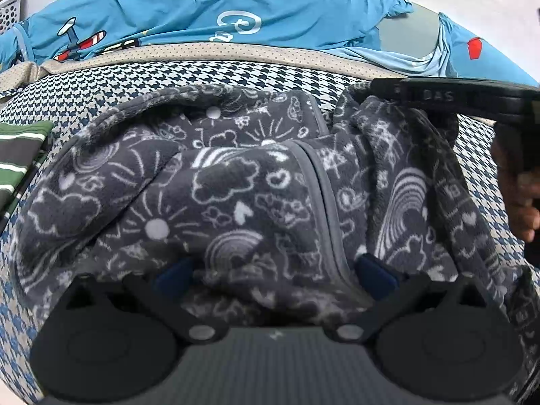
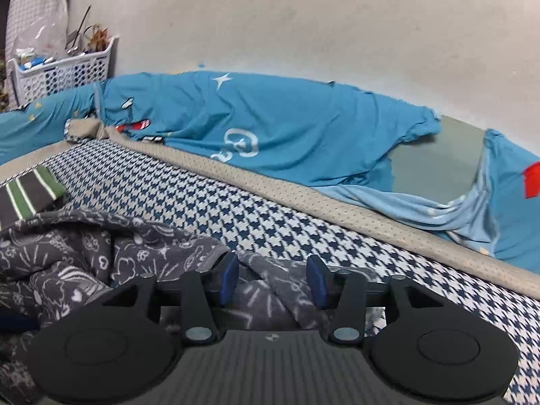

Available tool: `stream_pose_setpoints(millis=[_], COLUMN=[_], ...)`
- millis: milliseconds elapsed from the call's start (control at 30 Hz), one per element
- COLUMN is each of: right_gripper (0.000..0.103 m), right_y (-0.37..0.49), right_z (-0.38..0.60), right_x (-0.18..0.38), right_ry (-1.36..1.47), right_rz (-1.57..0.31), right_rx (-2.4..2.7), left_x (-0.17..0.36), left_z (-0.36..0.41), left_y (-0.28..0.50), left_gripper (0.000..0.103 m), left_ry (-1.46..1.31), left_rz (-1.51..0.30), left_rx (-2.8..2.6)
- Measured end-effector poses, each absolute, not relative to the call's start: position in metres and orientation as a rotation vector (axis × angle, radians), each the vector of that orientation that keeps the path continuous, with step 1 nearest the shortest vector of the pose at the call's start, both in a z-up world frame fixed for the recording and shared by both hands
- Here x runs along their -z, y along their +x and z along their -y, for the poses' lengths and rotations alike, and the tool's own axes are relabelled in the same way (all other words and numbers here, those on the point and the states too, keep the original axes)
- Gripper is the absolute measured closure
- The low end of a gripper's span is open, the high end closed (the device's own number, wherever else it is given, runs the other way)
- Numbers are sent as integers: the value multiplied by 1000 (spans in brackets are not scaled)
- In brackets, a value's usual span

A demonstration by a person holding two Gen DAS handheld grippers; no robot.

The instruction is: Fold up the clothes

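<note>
A dark grey fleece garment (image 1: 236, 185) with white doodle prints lies rumpled on the houndstooth bedspread (image 1: 189, 77). My left gripper (image 1: 273, 275) is low over its near part. Its blue pads (image 1: 374, 276) stand far apart and sink into the fleece, with a thick bunch and a grey hem between them. In the right wrist view, my right gripper (image 2: 273, 281) is open at the garment's (image 2: 101, 253) right edge. A loose fold lies between and under the pads (image 2: 229, 280), untouched. In the left wrist view the right gripper (image 1: 398, 90) hovers at the garment's far right corner, held by a hand (image 1: 519, 199).
A folded green-and-grey striped garment (image 2: 27, 195) lies at the left on the bedspread (image 2: 303, 229). A blue cartoon-print quilt (image 2: 270, 128) runs along the wall behind a beige border. A white perforated basket (image 2: 64, 71) stands at the far left corner.
</note>
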State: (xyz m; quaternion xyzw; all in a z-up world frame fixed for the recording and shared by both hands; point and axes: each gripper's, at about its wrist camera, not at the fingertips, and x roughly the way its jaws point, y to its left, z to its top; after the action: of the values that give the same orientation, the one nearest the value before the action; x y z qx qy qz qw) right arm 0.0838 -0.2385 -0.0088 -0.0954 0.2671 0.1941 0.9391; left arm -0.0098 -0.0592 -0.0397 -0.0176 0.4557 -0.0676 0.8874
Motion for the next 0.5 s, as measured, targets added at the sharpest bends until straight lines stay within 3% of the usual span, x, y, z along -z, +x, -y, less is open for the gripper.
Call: stream_pose_setpoints(millis=[233,300,367,500], right_gripper=[54,78,95,96], right_y=[94,97,97,91], right_z=[233,235,239,254], right_x=[29,34,37,27], right_ry=[-269,-271,-262,-179], right_rz=[-573,-590,-596,-544], right_rx=[-347,-326,-302,-246], left_x=[39,39,39,36], left_z=[60,60,60,61], left_y=[-11,-12,-12,-13], left_gripper=[0,0,0,0], left_ry=[-27,-23,-28,-37], left_rz=[-950,-949,-950,-938], left_rx=[149,153,152,145])
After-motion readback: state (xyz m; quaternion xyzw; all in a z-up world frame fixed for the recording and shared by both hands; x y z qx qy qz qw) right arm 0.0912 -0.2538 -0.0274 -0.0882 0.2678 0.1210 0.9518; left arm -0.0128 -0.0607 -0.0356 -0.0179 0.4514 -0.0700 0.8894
